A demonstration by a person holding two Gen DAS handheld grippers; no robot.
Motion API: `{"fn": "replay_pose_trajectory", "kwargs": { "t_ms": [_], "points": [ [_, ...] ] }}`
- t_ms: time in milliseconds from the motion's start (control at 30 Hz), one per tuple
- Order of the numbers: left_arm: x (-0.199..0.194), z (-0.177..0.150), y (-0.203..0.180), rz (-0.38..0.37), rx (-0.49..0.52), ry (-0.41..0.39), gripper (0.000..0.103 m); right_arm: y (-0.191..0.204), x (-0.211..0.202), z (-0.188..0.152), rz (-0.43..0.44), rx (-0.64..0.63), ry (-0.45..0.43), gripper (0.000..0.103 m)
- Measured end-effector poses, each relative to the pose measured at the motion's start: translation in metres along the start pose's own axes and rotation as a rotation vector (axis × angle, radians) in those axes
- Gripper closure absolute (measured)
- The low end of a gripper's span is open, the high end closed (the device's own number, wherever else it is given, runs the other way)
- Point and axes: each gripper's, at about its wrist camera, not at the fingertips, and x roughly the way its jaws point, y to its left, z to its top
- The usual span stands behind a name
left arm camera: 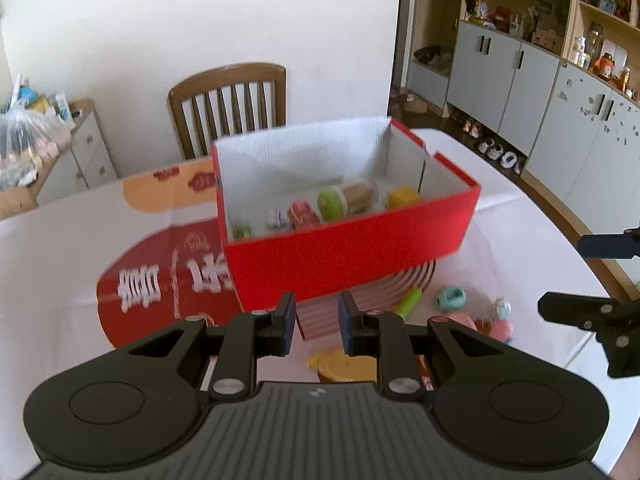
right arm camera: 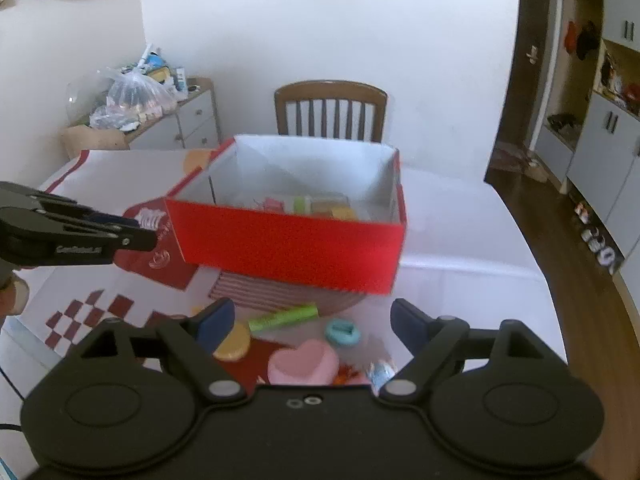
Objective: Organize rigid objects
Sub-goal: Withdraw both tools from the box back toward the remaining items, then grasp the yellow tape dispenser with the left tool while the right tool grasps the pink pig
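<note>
L gripper (left arm camera: 316,316) closed, empty | R gripper (right arm camera: 312,326) wide, empty | red box (right arm camera: 288,252) holds toys, blurry, prob.

Bright, even daylight washes out the white wall (left arm camera: 240,20). Both views are softly motion-blurred, with strong fisheye bending at the edges and dark corners.

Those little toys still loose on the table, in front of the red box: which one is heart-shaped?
The pink one, lying just ahead of the right tool. The others differ: a green tube, a round teal piece and a flat yellow disc.
</note>
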Motion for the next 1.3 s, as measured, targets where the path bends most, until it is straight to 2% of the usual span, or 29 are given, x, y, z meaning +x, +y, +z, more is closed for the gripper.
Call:
{"fn": "replay_pose_trajectory", "kwargs": {
  "t_ms": [333, 367, 400, 433, 500, 733, 800, 967, 1033, 1100, 1200, 1300],
  "points": [
    [0.015, -0.041, 0.003, -0.004, -0.058, 0.074, 0.08, -0.012, 0.004, -0.039, -0.023, 0.058, 0.046, 0.017],
    [0.017, -0.045, 0.002, 0.002, -0.052, 0.075, 0.077, -0.012, 0.006, -0.042, -0.024, 0.06, 0.053, 0.017],
    [0.018, -0.048, 0.001, 0.01, -0.045, 0.073, 0.067, -0.012, 0.007, -0.046, -0.029, 0.062, 0.059, 0.017],
    [0.019, -0.052, 0.0, 0.017, -0.041, 0.069, 0.052, -0.013, 0.009, -0.048, -0.03, 0.066, 0.064, 0.017],
    [0.019, -0.058, -0.002, 0.018, -0.04, 0.053, 0.037, -0.015, 0.013, -0.052, -0.03, 0.079, 0.076, 0.017],
    [0.035, -0.073, -0.013, 0.0, -0.045, 0.068, 0.035, -0.029, 0.033, -0.061, -0.088, 0.159, 0.099, 0.017],
    [0.041, -0.076, -0.016, 0.004, -0.048, 0.07, 0.023, -0.034, 0.041, -0.062, -0.116, 0.184, 0.106, 0.017],
    [0.053, -0.08, -0.025, -0.01, -0.044, 0.057, 0.022, -0.042, 0.061, -0.065, -0.149, 0.201, 0.148, 0.02],
    [0.058, -0.08, -0.028, -0.012, -0.044, 0.045, 0.016, -0.045, 0.067, -0.065, -0.153, 0.223, 0.157, 0.021],
    [0.064, -0.08, -0.029, -0.024, -0.053, 0.035, 0.014, -0.05, 0.073, -0.065, -0.16, 0.253, 0.168, 0.026],
    [0.073, -0.079, -0.032, -0.01, -0.065, 0.022, 0.001, -0.057, 0.081, -0.064, -0.157, 0.304, 0.184, 0.027],
    [0.082, -0.079, -0.034, 0.009, -0.068, 0.016, 0.0, -0.058, 0.088, -0.063, -0.153, 0.309, 0.197, 0.03]
  ]
}}
